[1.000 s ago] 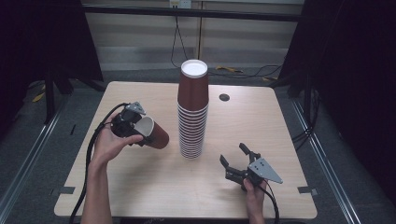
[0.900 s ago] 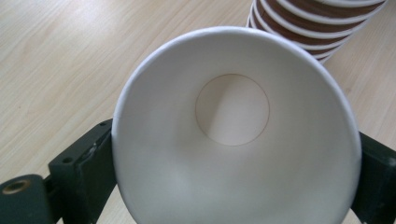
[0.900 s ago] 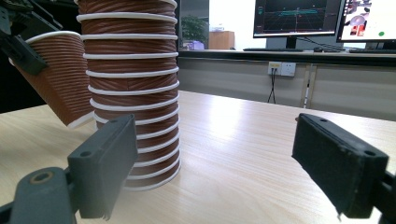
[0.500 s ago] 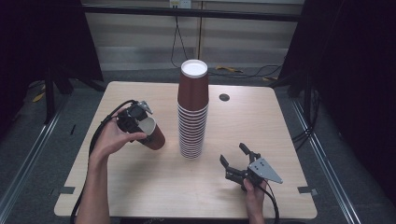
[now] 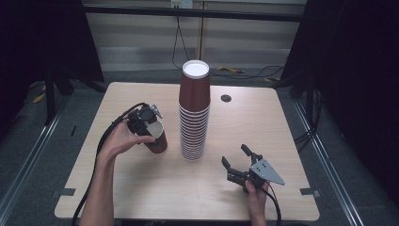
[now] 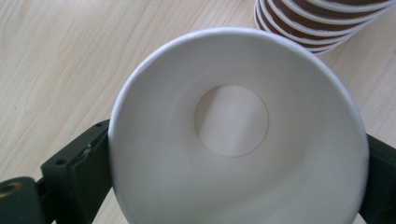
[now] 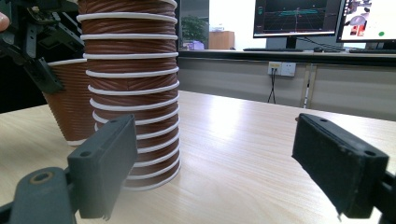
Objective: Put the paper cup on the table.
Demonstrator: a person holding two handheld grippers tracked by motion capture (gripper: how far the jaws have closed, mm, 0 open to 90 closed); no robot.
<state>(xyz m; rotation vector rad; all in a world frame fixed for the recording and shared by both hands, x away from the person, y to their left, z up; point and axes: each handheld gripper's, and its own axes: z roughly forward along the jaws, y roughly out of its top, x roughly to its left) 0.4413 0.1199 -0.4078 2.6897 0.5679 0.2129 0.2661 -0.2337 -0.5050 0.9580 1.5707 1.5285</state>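
Fingers [image 6: 74, 172] of the left gripper [image 5: 143, 123] clamped on the rim of a brown paper cup [image 5: 156, 136] standing on the desk [image 5: 141, 183] just left of the tall cup stack [image 5: 194, 113], right gripper [image 5: 239, 162] resting spread wide, holding nothing.
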